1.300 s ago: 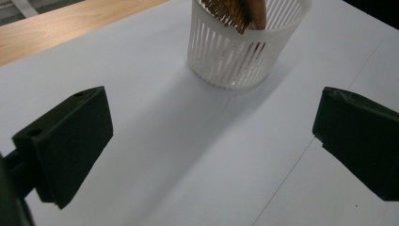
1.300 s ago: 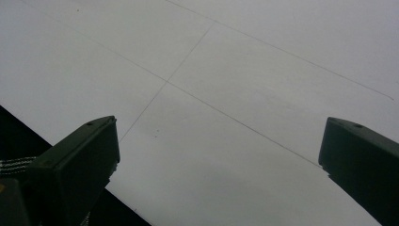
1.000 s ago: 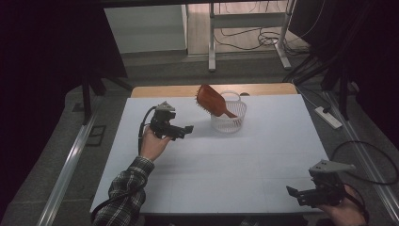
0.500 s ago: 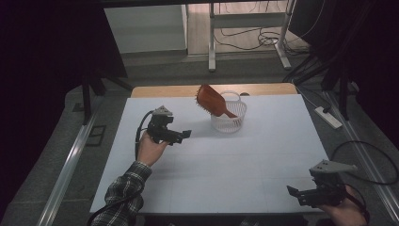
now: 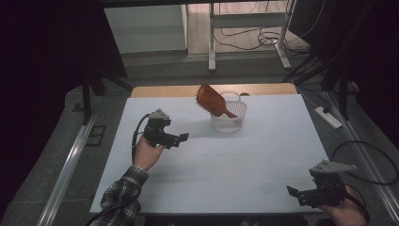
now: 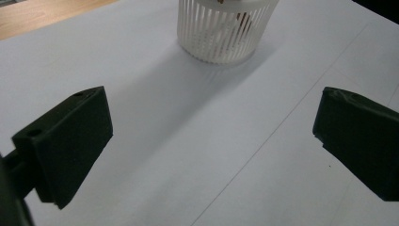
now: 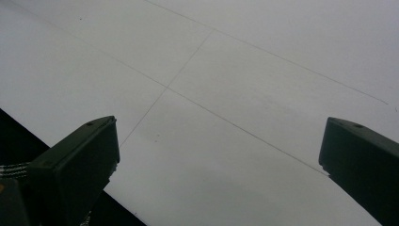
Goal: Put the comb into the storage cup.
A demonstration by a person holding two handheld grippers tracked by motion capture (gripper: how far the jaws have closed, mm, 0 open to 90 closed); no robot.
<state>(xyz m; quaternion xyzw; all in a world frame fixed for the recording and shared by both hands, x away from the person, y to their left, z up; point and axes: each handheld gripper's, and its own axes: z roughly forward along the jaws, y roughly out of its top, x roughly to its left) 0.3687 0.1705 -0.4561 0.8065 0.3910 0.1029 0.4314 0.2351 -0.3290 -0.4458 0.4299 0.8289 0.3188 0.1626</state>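
A reddish-brown hairbrush leans out of a white slatted basket at the back middle of the white table. My left gripper is held above the table's left part, pointing at the basket, open and empty. In the left gripper view the basket stands ahead between the spread jaws, with a bit of brown handle behind its slats. Near the front right corner, my right gripper is open with nothing in it, and the right gripper view looks down on bare table.
A wooden strip runs along the table's far edge. A power strip lies off the right side with cables on the floor. Metal desk legs stand beyond the table. The table's front edge shows dark in the right gripper view.
My left gripper has drawn back toward the front left, away from the basket. The right gripper has stayed put.
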